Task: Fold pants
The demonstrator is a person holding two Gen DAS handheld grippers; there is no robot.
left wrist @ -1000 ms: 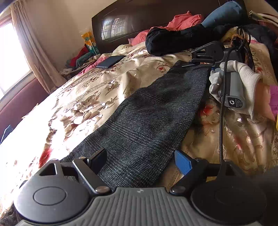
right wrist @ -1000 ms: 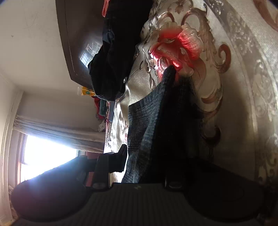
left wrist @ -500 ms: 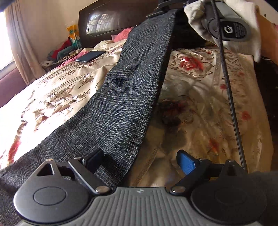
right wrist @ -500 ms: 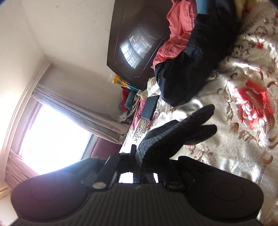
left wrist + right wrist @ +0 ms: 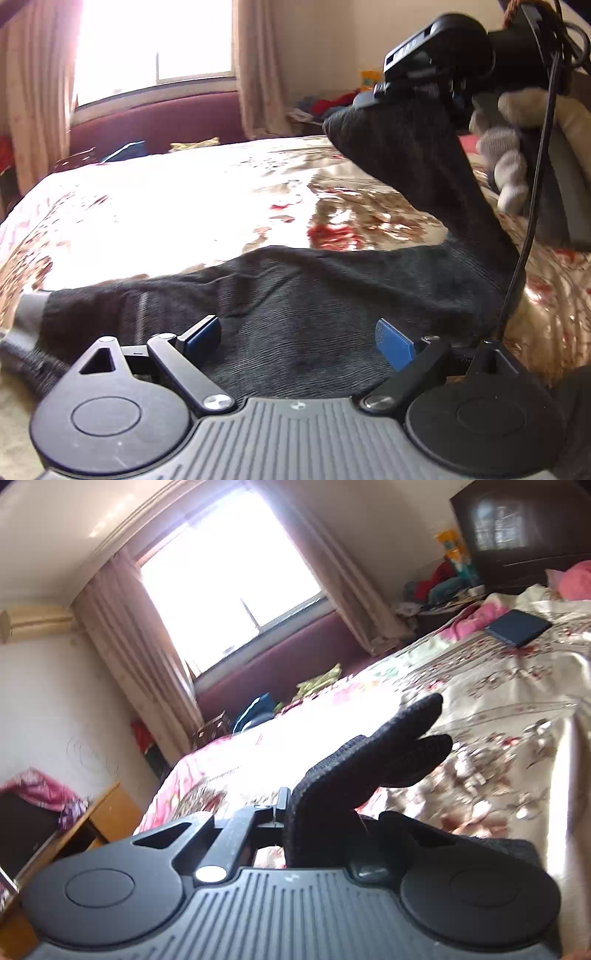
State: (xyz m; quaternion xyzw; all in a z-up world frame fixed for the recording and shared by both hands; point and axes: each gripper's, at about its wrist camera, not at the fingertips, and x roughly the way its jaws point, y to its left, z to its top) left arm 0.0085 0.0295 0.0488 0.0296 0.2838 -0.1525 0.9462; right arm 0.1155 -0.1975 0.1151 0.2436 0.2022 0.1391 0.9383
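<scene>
Dark grey knit pants lie across the floral bedspread, right in front of my left gripper, which is open and empty with its blue-padded fingers just above the cloth. My right gripper shows in the left wrist view at upper right, shut on the pants' far end and holding it up off the bed; the cloth hangs down from it. In the right wrist view the pinched cloth sticks out between the jaws of the right gripper.
A window with curtains and a maroon bench lies beyond the bed. A dark tablet and pink clothes sit near the headboard. A wooden desk stands at the left. A black cable hangs from the right gripper.
My right gripper has carried the pants' end up and over toward the window side, folding the cloth back. Both views have swung from the headboard toward the window.
</scene>
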